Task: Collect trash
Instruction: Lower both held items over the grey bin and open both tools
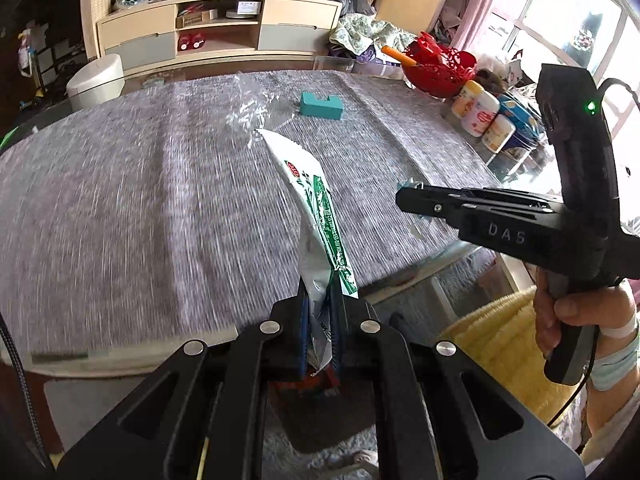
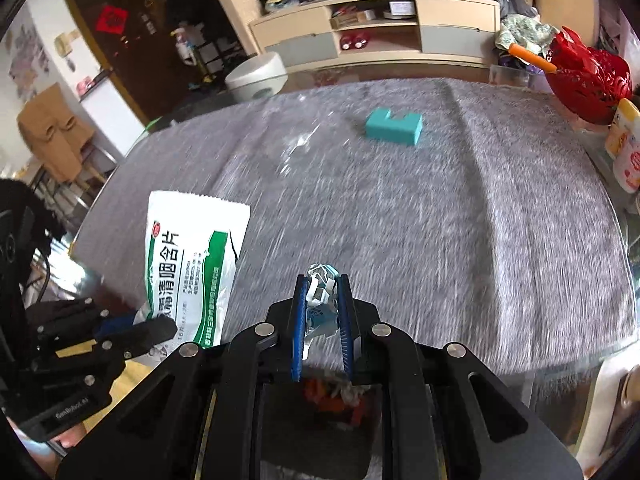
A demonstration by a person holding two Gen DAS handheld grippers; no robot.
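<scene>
- left gripper (image 1: pixel 320 300) is clamped tight on a flat, glossy white-and-green packet (image 1: pixel 316 208), sawtooth edge at the top, printed characters down its face; the foil bends in a soft curve above the blue ribbed pads.
- from the right wrist view that same packet (image 2: pixel 192 264) shows broadside, a smooth rectangle with a green band, pinched at its lower corner.
- right gripper (image 2: pixel 322 300) is clenched on a crumpled scrap (image 2: pixel 320 296), white and pale teal, creased into a small wad that pokes out just above the fingertips.
- both pieces of trash are held up off the table, over its near edge.
- the table (image 1: pixel 120 208) wears a grey, fuzzy woven cloth, streaked by blur.
- out on the cloth, a crinkly clear plastic wrapper (image 1: pixel 252 108) lies near the far side, thin and shiny.
- just beside it, a teal block (image 2: pixel 394 126) with a square notch cut in its top, matte and hard-edged.
- at the table's right end, a red lacy openwork basket (image 1: pixel 440 66) with an orange stick leaning out of it, and beside it a cluster of round-capped white bottles (image 1: pixel 484 116).
- below the jaws, something with orange and white bits inside, too hidden to name.
- a hand (image 1: pixel 576 320) grips the right tool's black handle, fluffy yellow fabric beside it.
</scene>
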